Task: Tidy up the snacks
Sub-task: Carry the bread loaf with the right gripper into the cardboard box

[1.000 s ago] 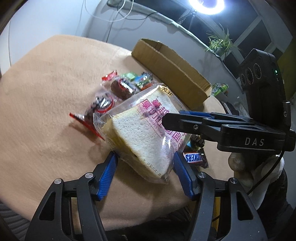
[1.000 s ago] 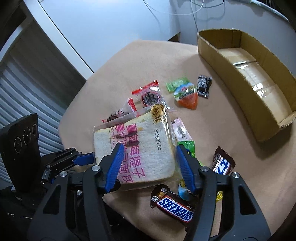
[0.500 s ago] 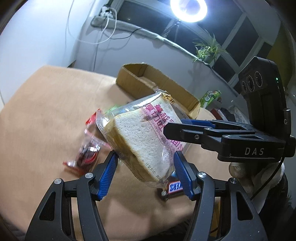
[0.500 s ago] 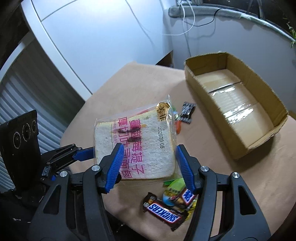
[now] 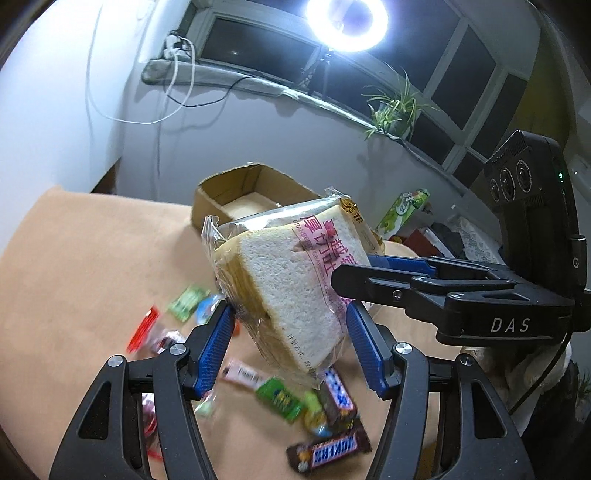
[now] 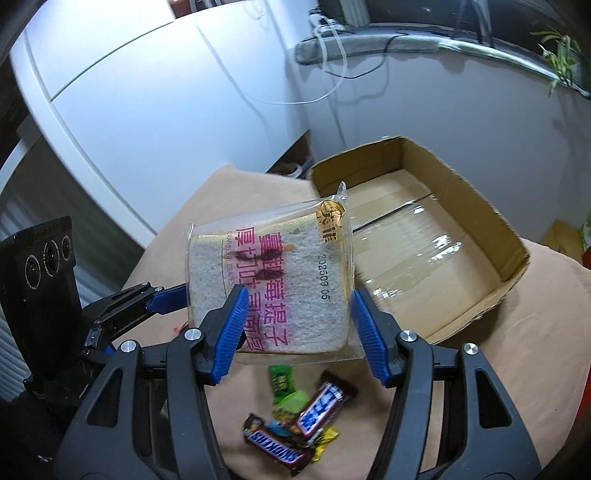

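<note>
Progress: cardboard box [image 6: 424,236] shows a bare taped floor, nothing yet inside; bagged sandwich bread [image 6: 273,280] is aloft between table and box, with right gripper [image 6: 295,325] and left gripper [image 5: 290,334] each closed across it from different sides, while loose sweets and the Snickers bar [image 6: 277,448] lie unsorted on the tan cloth [image 6: 535,332]. Right wrist view alone shows the box interior; left wrist view alone shows the red-wrapped sweets [image 5: 147,328], blurred, and the ring light [image 5: 347,20].
</note>
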Tool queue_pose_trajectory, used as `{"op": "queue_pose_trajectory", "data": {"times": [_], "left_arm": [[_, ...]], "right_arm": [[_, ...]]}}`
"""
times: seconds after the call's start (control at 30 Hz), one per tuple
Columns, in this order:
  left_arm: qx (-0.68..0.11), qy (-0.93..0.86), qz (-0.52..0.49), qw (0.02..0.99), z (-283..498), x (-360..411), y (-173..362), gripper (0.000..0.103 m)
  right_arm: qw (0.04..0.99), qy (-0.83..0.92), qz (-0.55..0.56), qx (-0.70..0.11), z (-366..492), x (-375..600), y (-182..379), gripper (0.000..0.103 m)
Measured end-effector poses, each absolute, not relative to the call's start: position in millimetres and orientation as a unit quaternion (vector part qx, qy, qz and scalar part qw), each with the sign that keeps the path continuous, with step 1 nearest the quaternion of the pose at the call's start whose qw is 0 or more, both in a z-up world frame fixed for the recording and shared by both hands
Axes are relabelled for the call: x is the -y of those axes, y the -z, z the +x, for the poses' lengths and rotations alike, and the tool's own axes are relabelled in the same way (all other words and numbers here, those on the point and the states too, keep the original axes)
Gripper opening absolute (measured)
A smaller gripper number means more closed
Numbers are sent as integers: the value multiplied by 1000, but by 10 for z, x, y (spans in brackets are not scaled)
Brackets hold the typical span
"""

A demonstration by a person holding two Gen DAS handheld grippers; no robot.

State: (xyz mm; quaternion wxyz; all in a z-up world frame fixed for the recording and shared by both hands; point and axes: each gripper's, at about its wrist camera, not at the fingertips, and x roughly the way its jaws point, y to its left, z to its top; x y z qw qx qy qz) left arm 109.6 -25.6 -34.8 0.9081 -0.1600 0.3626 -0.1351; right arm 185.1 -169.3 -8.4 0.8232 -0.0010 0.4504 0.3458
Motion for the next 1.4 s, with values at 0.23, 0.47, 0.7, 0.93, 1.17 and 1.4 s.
{"op": "queue_pose_trajectory", "data": {"times": [0.23, 0.47, 0.7, 0.93, 1.17, 1.4], "left_arm": [[-366, 152, -150, 906, 1457, 419, 347, 62], [-375, 162, -142, 902, 1729, 573, 374, 62], [-387, 167, -134, 897, 1977, 701, 425, 62], [-404, 166, -126, 891, 2179, 812, 537, 62], [-413, 162, -107, 890, 2250, 900, 576, 62], [-415, 149, -97, 892, 2255, 882, 592, 63]], "right_arm": [[830, -322, 11, -454, 2158, 1880, 119, 61], [835, -301, 20, -459, 2390, 2013, 180, 61], [837, -284, 24, -468, 2586, 2131, 273, 61], [835, -268, 21, -480, 2741, 2177, 398, 61], [840, -252, 9, -480, 2795, 2210, 428, 63], [848, -243, 6, -471, 2777, 2233, 367, 72]]}}
